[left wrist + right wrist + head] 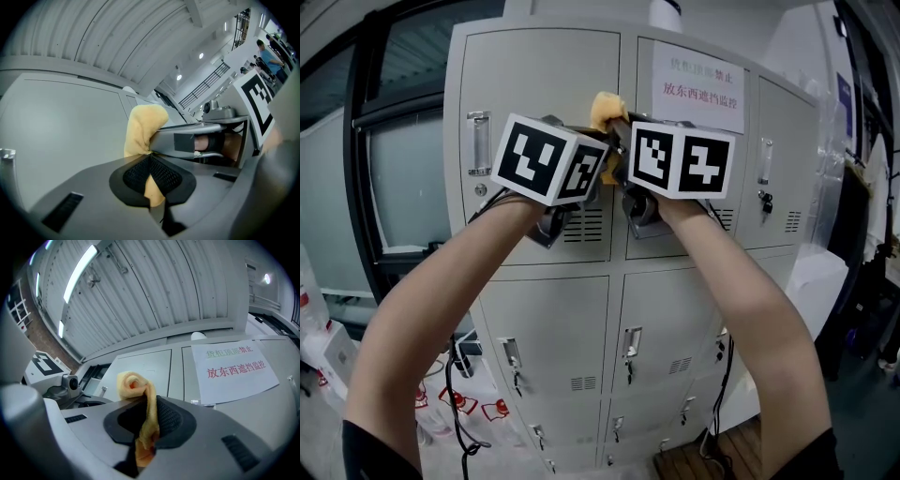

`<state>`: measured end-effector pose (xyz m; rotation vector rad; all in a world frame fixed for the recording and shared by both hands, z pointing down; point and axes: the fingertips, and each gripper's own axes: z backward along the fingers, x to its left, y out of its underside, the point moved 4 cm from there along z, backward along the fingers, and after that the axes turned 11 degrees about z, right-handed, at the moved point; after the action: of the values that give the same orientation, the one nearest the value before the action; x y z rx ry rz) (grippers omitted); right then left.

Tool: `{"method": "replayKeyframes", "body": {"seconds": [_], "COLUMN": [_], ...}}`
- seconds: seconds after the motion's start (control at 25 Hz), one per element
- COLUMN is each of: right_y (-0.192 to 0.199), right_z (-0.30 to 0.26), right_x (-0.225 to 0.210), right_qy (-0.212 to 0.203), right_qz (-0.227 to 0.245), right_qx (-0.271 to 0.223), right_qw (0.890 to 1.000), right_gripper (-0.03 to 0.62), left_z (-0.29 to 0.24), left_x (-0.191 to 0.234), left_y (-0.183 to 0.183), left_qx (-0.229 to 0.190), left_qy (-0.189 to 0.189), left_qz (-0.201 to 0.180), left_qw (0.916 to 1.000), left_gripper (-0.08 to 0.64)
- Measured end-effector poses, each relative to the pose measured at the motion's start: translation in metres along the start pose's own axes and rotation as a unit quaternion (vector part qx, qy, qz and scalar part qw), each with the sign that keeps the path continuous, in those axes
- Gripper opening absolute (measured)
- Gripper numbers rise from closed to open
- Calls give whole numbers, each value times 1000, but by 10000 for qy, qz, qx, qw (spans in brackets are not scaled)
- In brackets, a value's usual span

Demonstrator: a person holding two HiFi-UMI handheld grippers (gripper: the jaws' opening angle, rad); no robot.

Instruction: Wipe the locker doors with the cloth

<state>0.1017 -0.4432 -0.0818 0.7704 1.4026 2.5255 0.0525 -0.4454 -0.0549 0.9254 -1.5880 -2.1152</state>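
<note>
A yellow cloth [606, 109] is bunched between my two grippers, high against the grey locker doors [539, 75]. My left gripper [586, 141] is shut on one end of the cloth [143, 126], which sticks up past its pads [161, 174] beside the plain upper door [61, 122]. My right gripper [628, 142] is shut on the other end. That end of the cloth [133, 385] curls above the right gripper [149, 420] and hangs down through its jaws. The two grippers sit side by side, almost touching, in front of the seam between two upper doors [145, 364].
A white paper notice [697, 86] with red characters is stuck on the middle upper door. Handles [478, 142] and key locks [766, 200] stick out from the doors. A window [394, 178] is at the left. Cables [459, 394] hang beside the lower lockers.
</note>
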Motion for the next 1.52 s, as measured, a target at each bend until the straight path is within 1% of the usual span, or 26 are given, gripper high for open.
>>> {"method": "replayKeyframes", "body": {"seconds": [0.12,0.28,0.44,0.72,0.96,1.12,1.24,1.36,1.52], "right_y": [-7,-16,-19,-13,2,12,19,22,24], "right_z": [-2,-14,-27,-47,-60,-67,-72,-75,-77], "right_x": [16,49,90,154,196,214,221,225,227], "right_qy": [-194,-397,-606,-849,-960,-971,-867,-773,-764], "right_qz": [-31,-126,-190,-359,-453,-440,-283,-99,-20], "right_qx": [-118,-158,-126,-1,107,159,186,140,72], "right_qw": [9997,9990,9979,9957,9943,9942,9957,9969,9970], "right_gripper": [67,67,67,67,67,67,67,67,67], "left_z": [17,49,85,137,167,178,178,177,176], "left_x": [7,26,49,84,107,119,126,131,134], "left_y": [-2,-1,7,31,56,70,79,84,86], "left_qx": [-71,-58,36,282,429,509,532,465,366], "left_qy": [25,-107,-270,-459,-556,-567,-536,-465,-351], "left_qz": [67,79,69,99,127,134,169,234,232], "left_qw": [9999,9999,9996,9985,9974,9970,9970,9976,9984], "left_gripper": [21,20,21,21,20,20,21,21,20]}}
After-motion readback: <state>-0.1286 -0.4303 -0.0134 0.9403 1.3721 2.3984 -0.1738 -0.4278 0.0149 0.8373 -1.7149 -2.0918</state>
